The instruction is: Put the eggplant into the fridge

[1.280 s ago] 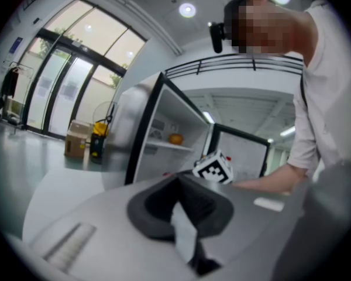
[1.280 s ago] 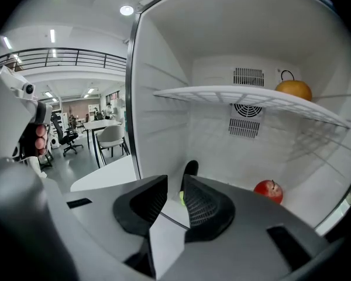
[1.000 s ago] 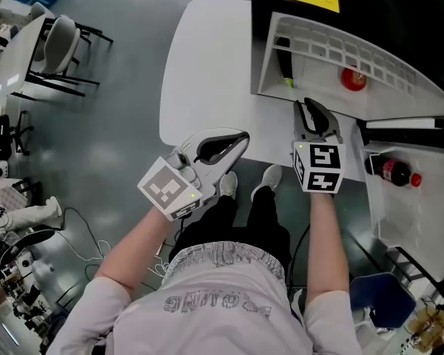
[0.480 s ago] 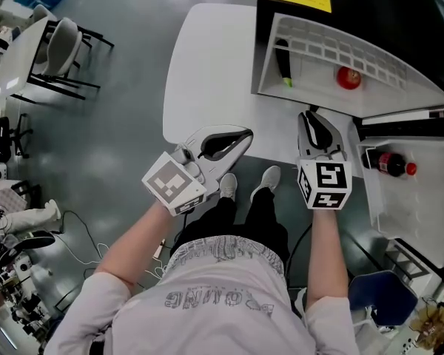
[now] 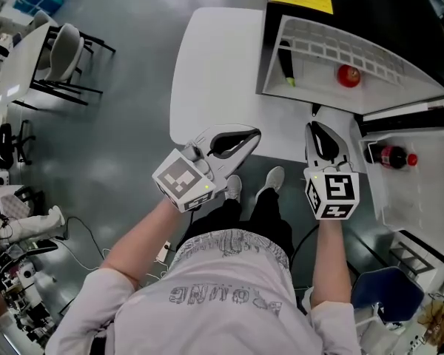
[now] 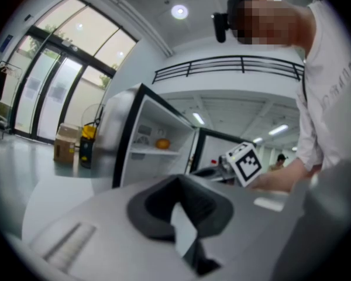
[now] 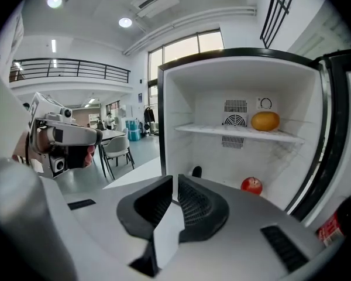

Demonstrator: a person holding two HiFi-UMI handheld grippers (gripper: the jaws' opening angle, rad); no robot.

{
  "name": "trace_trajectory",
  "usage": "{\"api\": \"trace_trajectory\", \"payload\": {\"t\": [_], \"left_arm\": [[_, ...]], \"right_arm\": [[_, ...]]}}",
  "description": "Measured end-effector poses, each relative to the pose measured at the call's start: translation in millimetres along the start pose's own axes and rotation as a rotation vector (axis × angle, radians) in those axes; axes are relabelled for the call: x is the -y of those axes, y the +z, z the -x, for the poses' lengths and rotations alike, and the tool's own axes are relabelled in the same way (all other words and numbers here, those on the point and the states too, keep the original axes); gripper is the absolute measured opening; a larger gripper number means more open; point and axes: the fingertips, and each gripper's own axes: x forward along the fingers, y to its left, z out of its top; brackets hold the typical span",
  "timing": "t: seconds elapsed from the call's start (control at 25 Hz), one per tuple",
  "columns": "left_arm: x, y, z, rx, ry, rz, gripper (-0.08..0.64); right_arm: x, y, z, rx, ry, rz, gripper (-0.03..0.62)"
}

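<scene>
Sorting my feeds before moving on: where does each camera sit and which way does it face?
Head view: on the head, looking steeply down at table, open fridge; arms, left tool, right tool show.
Left gripper view: on left tool, facing fridge; own jaws, right tool, torso show.
Right gripper view: on right tool, facing into fridge; own empty jaws, just closing, left tool show.
Both gripper views share the orange.

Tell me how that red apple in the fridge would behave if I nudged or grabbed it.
The red apple looks round and sits loose on the floor of the fridge, so a nudge would probably roll it. Its skin looks smooth and glossy, so it may slip under a pinch.
</scene>
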Motion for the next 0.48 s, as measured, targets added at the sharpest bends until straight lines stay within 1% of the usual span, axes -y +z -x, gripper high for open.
{"api": "trace_trajectory", "payload": {"t": [0.28, 0.48], "left_arm": [[4, 2, 2, -0.010, -0.026, -0.016, 0.008], [4, -1, 2, -0.013, -0.031, -0.012, 0.008]], "right_arm": [[-7, 0, 15, 0.020, -0.009, -0.030, 0.026], [-13, 1, 21, 0.026, -0.002, -0.051, 0.023]]}}
